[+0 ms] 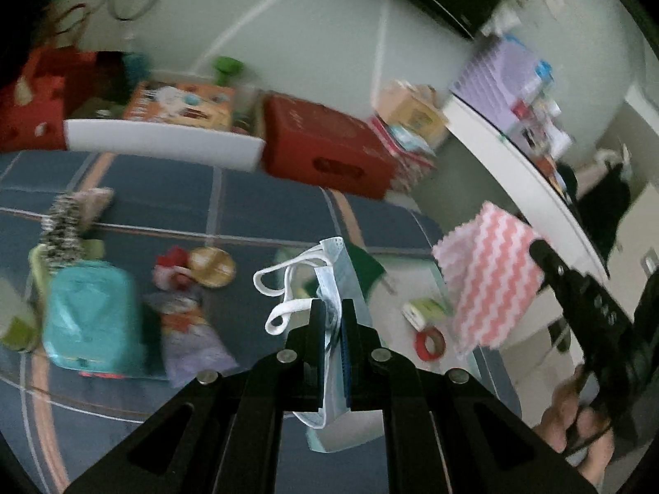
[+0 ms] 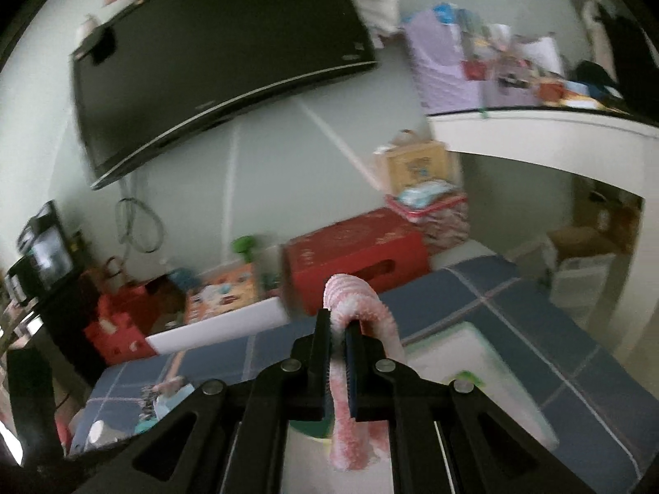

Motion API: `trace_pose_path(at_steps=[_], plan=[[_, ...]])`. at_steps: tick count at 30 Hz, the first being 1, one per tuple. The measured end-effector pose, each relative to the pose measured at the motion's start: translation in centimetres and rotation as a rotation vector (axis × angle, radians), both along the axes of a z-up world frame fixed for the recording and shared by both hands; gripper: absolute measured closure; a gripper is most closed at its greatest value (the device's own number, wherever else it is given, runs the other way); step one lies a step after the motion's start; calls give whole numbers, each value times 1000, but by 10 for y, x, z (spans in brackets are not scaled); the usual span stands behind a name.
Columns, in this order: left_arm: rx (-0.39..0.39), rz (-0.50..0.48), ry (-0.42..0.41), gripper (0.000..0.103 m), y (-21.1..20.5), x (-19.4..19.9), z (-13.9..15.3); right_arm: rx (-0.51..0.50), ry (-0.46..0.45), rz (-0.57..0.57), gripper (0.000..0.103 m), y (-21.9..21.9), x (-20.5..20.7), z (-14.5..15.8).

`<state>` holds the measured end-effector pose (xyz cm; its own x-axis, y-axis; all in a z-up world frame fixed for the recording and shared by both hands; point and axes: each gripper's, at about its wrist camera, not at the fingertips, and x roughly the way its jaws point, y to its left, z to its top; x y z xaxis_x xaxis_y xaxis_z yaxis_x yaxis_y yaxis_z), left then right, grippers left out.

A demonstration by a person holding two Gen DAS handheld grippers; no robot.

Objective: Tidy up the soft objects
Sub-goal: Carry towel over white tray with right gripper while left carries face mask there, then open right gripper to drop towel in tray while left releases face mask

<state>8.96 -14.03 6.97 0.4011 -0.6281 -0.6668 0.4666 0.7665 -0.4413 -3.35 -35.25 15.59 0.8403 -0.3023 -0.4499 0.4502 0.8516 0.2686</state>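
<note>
My left gripper [image 1: 333,306] is shut on a pale blue face mask [image 1: 340,271], whose white ear loops [image 1: 284,292] dangle to the left above the blue checked cloth [image 1: 164,201]. At the right of the left wrist view the right gripper [image 1: 539,247] carries a pink and white zigzag cloth [image 1: 490,284] in the air, with a hand [image 1: 576,420] below it. In the right wrist view my right gripper [image 2: 338,321] is shut on that pink cloth [image 2: 354,300], which folds over the fingers and hangs down above a white tray [image 2: 473,354].
A teal case [image 1: 92,321], a snack bag [image 1: 189,337], a wooden disc [image 1: 212,267], a red tape roll [image 1: 430,343] and a hairbrush [image 1: 66,222] lie on the cloth. Red box [image 1: 329,152] and white box [image 1: 164,140] stand behind. A white desk [image 2: 535,131] is at right, a dark screen [image 2: 222,49] above.
</note>
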Motion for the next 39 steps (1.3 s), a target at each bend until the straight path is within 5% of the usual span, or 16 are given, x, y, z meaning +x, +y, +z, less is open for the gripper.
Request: trace_pose_path(at_steps=[6,16,31,37,39], plan=[[56,-108,27,97,-42,-12,-22,41,32,-112,96,-35,-16,-7],[165,-164,116,97,-71,-15,-72,47,212,-246,96,-67,-13,-39],[266,-123,203,97,-74,0,-115,255,460,-171,93,-82,11,-110],[274,-134,222,95,-76,0,-111,241,486,-154,93,-76,13,-107],[269,-139,231,85,-75,-2,-107,233,492,-152,91,-74,15,-105]])
